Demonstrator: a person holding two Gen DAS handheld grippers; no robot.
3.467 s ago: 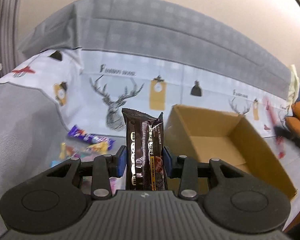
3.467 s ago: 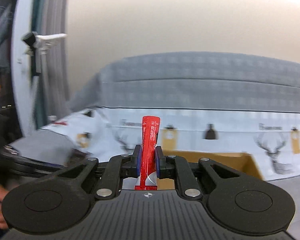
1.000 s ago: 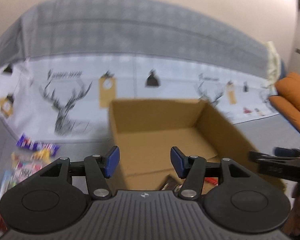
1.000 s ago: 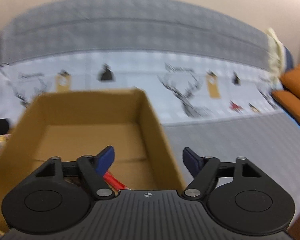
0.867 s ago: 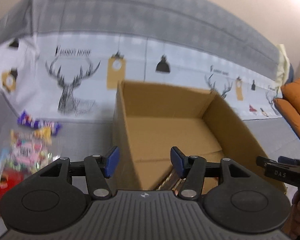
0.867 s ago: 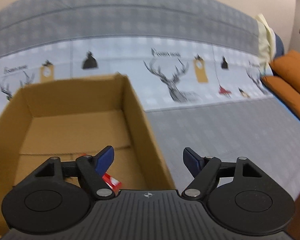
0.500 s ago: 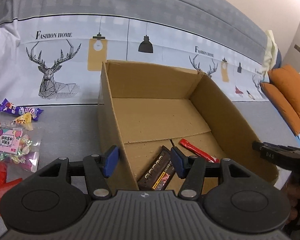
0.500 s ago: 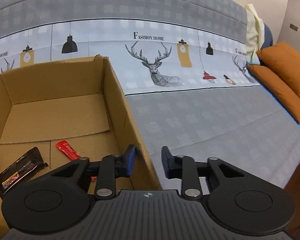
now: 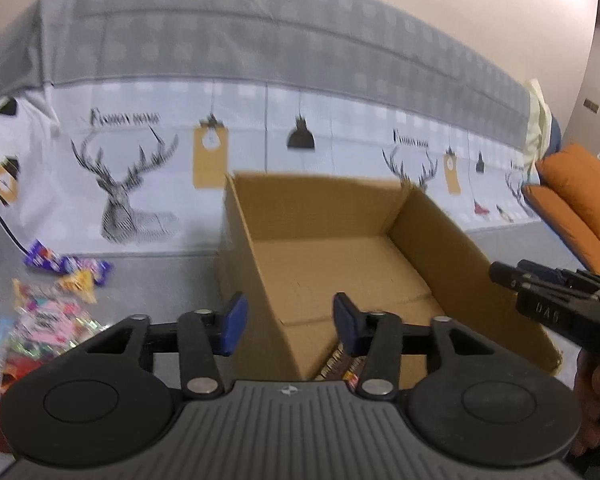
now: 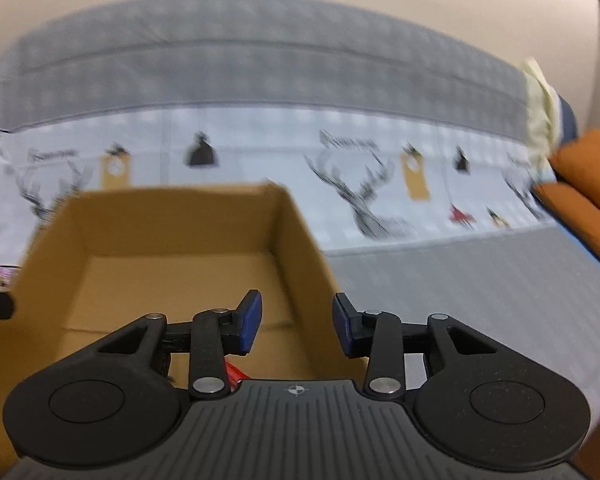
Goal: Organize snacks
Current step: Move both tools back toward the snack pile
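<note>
Two handheld black two-finger grippers with blue pads above an open brown cardboard box (image 9: 340,248) standing on a grey checked sofa cover (image 9: 172,280) printed with deer heads and hanging lamps. The left gripper (image 9: 286,326) hangs over the box's left wall near its front corner; its jaws stand apart with nothing gripped, having just been closing, and only the box wall and floor show in the gap. Inside the box, at the near end of the floor, a dark brown snack bar wrapper with gold and red print (image 9: 340,364) lies partly hidden behind the gripper's right finger. The right gripper (image 10: 296,326) sits above the box's right wall; its jaws are parted and empty, having just been opening. A corner of a red snack packet (image 10: 233,372) shows on the box floor behind its left finger. Left of the box, loose on the cover, lie a purple candy wrapper (image 9: 66,266), a yellow wrapper (image 9: 80,284) and a clear bag of multicoloured sweets (image 9: 46,326). Orange cushions (image 9: 576,208) lie at far right. Both views are motion-blurred.
</note>
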